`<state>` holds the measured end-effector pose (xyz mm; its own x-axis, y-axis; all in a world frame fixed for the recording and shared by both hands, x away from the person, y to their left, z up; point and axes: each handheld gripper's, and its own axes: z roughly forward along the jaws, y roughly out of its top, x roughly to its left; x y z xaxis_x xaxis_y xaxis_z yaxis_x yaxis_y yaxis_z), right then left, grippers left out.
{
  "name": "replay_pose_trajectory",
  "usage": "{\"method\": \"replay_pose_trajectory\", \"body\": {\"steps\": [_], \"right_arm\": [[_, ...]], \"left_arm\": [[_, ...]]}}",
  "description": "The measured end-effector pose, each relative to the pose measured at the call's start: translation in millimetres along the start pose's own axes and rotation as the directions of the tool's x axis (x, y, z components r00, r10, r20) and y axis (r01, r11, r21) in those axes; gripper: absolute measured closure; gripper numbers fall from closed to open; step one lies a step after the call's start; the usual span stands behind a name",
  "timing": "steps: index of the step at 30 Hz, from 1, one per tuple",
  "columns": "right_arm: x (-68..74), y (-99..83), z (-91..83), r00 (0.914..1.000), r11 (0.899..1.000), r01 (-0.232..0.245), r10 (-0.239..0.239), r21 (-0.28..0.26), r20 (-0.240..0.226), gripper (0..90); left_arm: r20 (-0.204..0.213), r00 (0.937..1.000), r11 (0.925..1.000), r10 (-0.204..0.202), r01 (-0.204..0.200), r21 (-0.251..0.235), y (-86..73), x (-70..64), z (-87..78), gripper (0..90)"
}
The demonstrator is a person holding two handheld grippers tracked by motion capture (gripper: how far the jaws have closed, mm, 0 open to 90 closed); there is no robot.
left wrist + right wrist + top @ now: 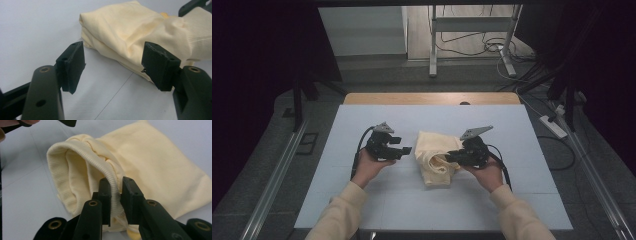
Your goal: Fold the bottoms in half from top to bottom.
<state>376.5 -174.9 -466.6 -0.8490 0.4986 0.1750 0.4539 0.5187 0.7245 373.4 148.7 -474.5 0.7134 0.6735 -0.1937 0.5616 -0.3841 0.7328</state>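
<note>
- Pale blue-white sheet (362, 200) covers the table at the centre of the high view, with a wooden edge (432, 98) showing along its far side and dark floor around it.
- Cables (472, 45) and a metal stand (432, 45) sit on the floor at the top of the frame.
- A folded cream garment (434, 155) lies at the middle of the sheet, between the two grippers.
- In the left gripper view the garment (125, 32) fills the upper middle and right, a stacked fold resting flat on the sheet.
- The left gripper (404, 149) sits left of centre in the high view, just beside the garment's left edge; in its own view its jaws stand wide apart, the right one against the cloth's lower fold, nothing between them.
- The right gripper (451, 156) is at the garment's right side, held by a hand (487, 175) in a cream sleeve (517, 215).
- In the right gripper view its jaws are pressed onto a ribbed cuff (75, 182), which arches up to the left of the frame.
</note>
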Motion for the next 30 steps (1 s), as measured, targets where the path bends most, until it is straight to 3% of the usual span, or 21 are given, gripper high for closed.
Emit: {"method": "replay_pose_trajectory", "body": {"steps": [4, 7, 9, 17, 23, 27, 30], "right_arm": [[6.0, -0.8, -1.9, 0.9999, 1.000, 0.015, -0.015, 0.010, 0.003, 67.9], [10.8, 2.9, -8.3, 0.9988, 0.999, 0.037, -0.037, -0.025, 0.033, 58.2], [12.0, 7.8, -13.1, 0.9990, 0.998, 0.033, -0.031, -0.056, 0.033, 57.0], [14.1, 28.7, -11.7, 0.9996, 0.996, 0.027, -0.026, -0.084, 0.013, 68.9], [20.2, 40.9, -0.1, 0.9975, 0.996, 0.071, -0.070, -0.052, 0.010, 84.6], [25.6, 42.5, 7.5, 0.9958, 0.996, 0.092, -0.092, -0.020, -0.005, 88.5], [30.6, 36.2, 14.0, 0.9919, 0.992, 0.126, -0.126, 0.021, 0.011, 89.0]], "left_arm": [[-0.001, 1.0000, 1.0000, 0.000, 0.000, 0.000, 0.1, -0.4, -0.1, 33.9], [-0.001, 1.0000, 1.0000, -0.001, 0.001, -0.002, -0.1, 0.4, -0.4, 33.9], [-0.001, 1.0000, 1.0000, -0.001, 0.001, -0.003, -0.2, 0.5, -0.6, 33.9], [-0.003, 1.0000, 1.0000, 0.001, -0.001, 0.002, 0.3, -0.4, 0.1, 33.2], [-0.001, 1.0000, 1.0000, -0.003, 0.003, 0.002, -0.4, 0.9, -0.1, 32.7], [0.000, 1.0000, 1.0000, -0.003, 0.003, 0.003, -0.6, 1.0, -0.5, 32.5], [0.000, 1.0000, 1.0000, -0.005, 0.005, 0.003, -0.8, 1.1, -0.6, 32.4]]}}
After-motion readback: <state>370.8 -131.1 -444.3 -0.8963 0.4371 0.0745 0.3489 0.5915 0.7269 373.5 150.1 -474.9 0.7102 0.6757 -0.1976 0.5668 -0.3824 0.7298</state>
